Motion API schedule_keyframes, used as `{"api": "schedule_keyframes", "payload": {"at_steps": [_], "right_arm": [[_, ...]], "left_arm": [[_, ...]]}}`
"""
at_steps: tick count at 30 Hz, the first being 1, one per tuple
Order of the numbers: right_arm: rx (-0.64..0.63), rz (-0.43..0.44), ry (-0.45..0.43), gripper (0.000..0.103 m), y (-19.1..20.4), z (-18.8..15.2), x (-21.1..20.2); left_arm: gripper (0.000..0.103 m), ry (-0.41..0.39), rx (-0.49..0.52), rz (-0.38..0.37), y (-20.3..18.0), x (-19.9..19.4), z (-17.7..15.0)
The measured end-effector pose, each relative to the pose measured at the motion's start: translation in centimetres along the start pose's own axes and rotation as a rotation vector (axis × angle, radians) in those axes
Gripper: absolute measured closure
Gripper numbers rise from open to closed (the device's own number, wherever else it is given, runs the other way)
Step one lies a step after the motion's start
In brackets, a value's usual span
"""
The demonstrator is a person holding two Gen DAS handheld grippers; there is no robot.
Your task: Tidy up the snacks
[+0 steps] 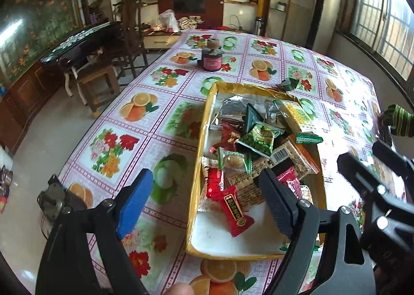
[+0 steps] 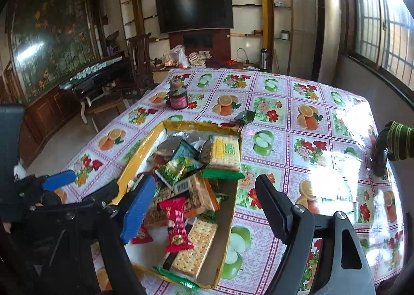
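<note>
A shallow yellow-rimmed box lies on the fruit-patterned tablecloth, filled with several wrapped snacks. Among them are a red candy, a green packet and a cracker pack. One dark green packet lies on the cloth beyond the box. My left gripper hovers open over the box's near left wall, its jaws holding nothing. My right gripper hangs open above the box's near right side, also holding nothing. The left gripper shows at the left of the right wrist view.
A dark jar with a pink label stands at the far side of the table. A green striped sleeve reaches in at the right edge. Wooden chairs and a low cabinet stand to the left.
</note>
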State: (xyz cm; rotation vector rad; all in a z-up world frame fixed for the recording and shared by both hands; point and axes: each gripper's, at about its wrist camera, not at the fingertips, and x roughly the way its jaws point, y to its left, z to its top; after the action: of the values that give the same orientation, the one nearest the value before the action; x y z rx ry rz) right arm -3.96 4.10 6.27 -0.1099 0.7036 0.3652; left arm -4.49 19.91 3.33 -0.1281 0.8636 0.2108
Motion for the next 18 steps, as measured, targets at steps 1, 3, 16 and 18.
{"api": "schedule_keyframes", "payload": {"at_steps": [1, 3, 16, 18], "right_arm": [[-0.025, -0.015, 0.008, 0.023, 0.3, -0.3, 0.1], [-0.071, -0.044, 0.012, 0.023, 0.8, -0.9, 0.0], [-0.100, -0.071, 0.038, 0.023, 0.4, -1.9, -0.3], [-0.102, -0.072, 0.039, 0.023, 0.4, -1.9, -0.4]], "left_arm": [[0.018, -0.007, -0.013, 0.015, 0.2, -0.4, -0.4], [0.017, -0.007, -0.044, 0.012, 0.6, -0.8, -1.0], [0.017, 0.003, -0.049, 0.018, 0.2, -1.6, -2.8], [0.017, 0.011, -0.048, 0.018, 0.2, -1.6, -2.9]]}}
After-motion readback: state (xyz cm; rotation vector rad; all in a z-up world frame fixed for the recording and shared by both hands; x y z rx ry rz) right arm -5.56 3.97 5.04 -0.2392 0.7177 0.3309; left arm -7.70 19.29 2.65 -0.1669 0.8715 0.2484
